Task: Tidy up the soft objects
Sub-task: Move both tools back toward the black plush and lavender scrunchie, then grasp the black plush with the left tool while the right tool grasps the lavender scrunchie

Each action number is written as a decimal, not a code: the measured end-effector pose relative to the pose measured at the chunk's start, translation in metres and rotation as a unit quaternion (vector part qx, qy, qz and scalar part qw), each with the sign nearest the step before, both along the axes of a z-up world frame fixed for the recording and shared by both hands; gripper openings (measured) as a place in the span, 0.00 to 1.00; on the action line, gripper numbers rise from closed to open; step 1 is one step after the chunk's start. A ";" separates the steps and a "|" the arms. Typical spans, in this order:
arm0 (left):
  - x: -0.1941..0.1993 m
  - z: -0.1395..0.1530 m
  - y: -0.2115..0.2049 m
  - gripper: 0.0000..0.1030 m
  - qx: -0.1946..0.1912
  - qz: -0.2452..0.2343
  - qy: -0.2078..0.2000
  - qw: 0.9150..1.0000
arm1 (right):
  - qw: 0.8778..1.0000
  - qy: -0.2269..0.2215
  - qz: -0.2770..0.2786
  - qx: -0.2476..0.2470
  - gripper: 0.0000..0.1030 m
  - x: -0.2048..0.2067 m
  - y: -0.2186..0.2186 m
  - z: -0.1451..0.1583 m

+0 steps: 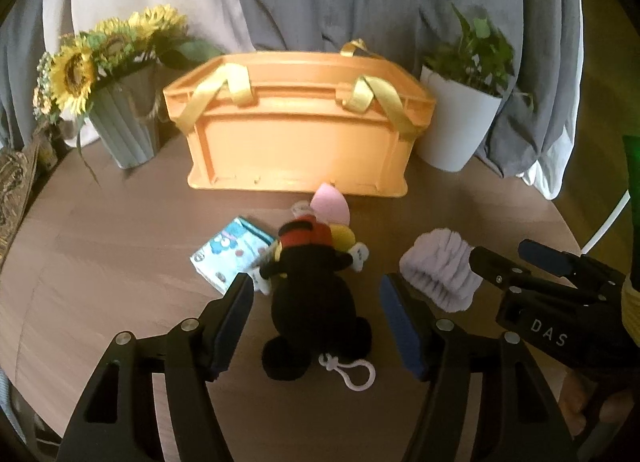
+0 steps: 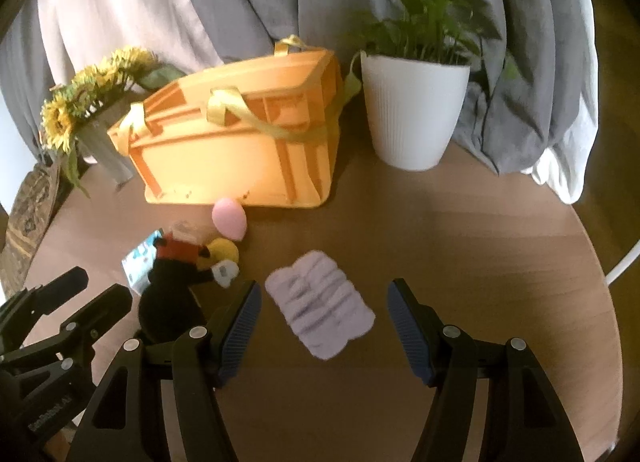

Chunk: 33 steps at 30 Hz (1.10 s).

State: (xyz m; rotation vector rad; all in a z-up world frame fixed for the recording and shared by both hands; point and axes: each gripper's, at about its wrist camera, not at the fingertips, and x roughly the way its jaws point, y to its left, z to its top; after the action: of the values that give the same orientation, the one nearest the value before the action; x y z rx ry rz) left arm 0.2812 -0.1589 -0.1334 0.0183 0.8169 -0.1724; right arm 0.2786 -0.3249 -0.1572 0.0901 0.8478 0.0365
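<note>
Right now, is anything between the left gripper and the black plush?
Nothing visible. The left gripper is open with the plush lying between its fingers on the table; the tissue pack sits off to the side.

Warm, dim light; the orange crate [image 1: 298,142] glows brightest. Fisheye bends and darkens the edges; soft blur throughout, far plants [image 2: 424,26] smeared.

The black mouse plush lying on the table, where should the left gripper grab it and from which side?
Grip the black mouse plush across its round body, coming from the near side, over its head. It lies lengthwise between the open fingers of the left gripper, so they can probably close on its flanks, clear of the tissue pack.
</note>
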 end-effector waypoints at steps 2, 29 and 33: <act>0.001 -0.006 -0.001 0.64 0.000 -0.001 0.008 1.000 | 1.000 0.007 0.000 -0.002 0.64 0.000 -0.001 -0.005; 0.032 -0.054 -0.011 0.67 0.020 -0.005 0.049 0.999 | 0.998 0.060 -0.012 0.004 0.55 0.009 -0.003 -0.050; 0.034 -0.057 -0.012 0.66 0.022 -0.008 0.051 0.998 | 0.998 0.067 -0.007 0.004 0.46 0.011 -0.001 -0.054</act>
State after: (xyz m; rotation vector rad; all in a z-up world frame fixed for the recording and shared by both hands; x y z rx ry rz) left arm 0.3157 -0.1705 -0.1909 0.0583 0.9221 -0.1722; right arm 0.2897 -0.3255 -0.2115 0.1064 0.9802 0.0199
